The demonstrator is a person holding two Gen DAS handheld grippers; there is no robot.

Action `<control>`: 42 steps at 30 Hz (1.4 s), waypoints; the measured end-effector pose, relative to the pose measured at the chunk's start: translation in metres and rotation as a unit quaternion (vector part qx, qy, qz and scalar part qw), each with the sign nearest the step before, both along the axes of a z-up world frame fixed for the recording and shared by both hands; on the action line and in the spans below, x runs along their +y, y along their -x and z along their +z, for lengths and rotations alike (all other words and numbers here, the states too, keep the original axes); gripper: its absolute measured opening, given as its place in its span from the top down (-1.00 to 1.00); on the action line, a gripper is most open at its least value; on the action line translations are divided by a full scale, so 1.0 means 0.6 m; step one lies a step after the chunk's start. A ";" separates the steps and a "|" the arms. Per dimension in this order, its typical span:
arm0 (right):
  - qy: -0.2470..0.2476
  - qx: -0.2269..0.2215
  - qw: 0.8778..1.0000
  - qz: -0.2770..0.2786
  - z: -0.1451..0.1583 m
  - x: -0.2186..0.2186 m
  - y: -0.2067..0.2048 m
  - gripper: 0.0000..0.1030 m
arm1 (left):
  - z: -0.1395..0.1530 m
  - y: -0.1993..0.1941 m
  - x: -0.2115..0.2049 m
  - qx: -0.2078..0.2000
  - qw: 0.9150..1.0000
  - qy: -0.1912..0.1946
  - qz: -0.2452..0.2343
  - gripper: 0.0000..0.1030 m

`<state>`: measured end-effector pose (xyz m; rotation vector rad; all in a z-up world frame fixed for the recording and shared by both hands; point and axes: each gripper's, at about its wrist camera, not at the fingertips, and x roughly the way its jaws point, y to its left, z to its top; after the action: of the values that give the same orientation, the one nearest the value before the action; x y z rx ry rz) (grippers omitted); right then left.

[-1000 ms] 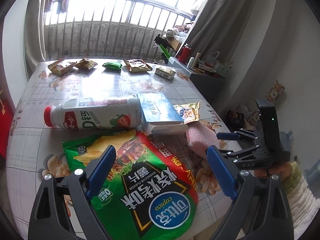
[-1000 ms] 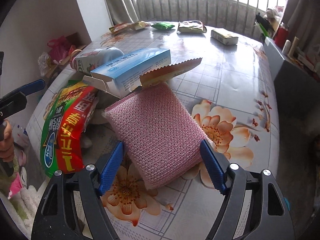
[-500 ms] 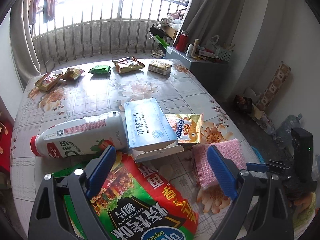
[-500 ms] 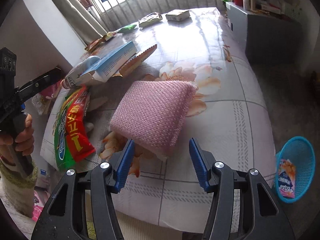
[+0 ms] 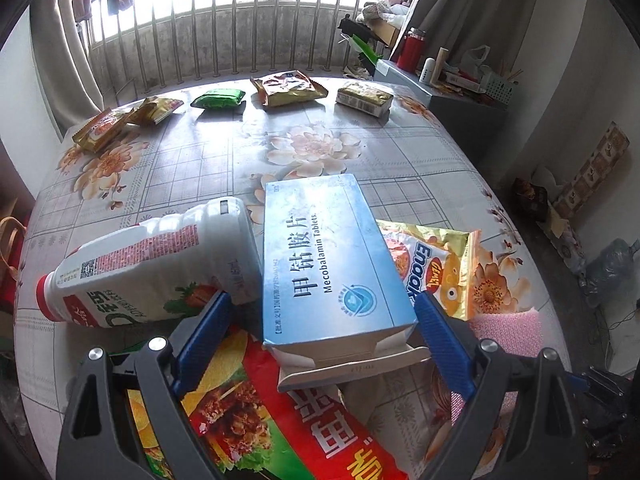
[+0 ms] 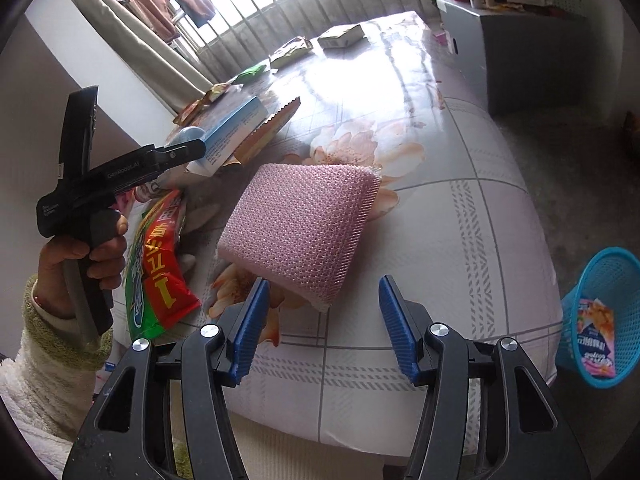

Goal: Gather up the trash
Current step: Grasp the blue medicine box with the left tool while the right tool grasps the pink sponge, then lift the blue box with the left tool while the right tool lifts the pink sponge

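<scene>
A blue tablet box (image 5: 332, 256) lies on the flowered table (image 5: 208, 160), its open near end between the fingers of my left gripper (image 5: 320, 308). That gripper is open; the box's left side stands clear of the left pad. A white milk bottle (image 5: 152, 268) lies to the box's left, a yellow snack wrapper (image 5: 436, 264) to its right, and a red-green chips bag (image 5: 280, 412) below. My right gripper (image 6: 324, 284) is open, with the near corner of a pink sponge (image 6: 304, 224) between its tips and neither pad pressing on it.
A blue basket (image 6: 600, 280) with one wrapper in it stands on the floor, right of the table. Several small snack packets (image 5: 286, 88) line the table's far edge by the railing. A hand holds the left gripper (image 6: 176, 156) left of the sponge.
My left gripper has moved forward over the chips bag until the blue box came between its fingers. The right gripper's jaws have narrowed, and it has rolled and drawn back to the sponge's corner.
</scene>
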<state>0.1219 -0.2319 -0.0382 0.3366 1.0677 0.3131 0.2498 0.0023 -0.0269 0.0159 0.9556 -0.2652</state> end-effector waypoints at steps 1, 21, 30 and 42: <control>-0.001 0.000 1.000 0.000 -0.001 0.000 0.000 -0.04 | -0.003 -0.002 0.000 0.001 1.000 -0.002 0.002 -0.75; -0.016 -0.029 0.999 -0.006 0.041 -0.002 0.005 -0.22 | 0.030 0.036 0.026 -0.051 0.998 0.035 0.001 -0.32; 0.054 -0.122 0.983 0.126 0.078 0.067 -0.017 -0.72 | 0.066 0.074 0.057 -0.071 0.995 0.070 0.000 -0.32; 0.090 -0.052 0.956 0.273 0.022 0.126 -0.123 -0.84 | 0.079 0.094 0.083 -0.074 0.992 0.106 0.005 -0.32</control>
<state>0.1958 -0.1562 -0.0249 -0.1475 1.0639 0.7141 0.1935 0.0522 0.0207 -0.1619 0.7754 -0.3506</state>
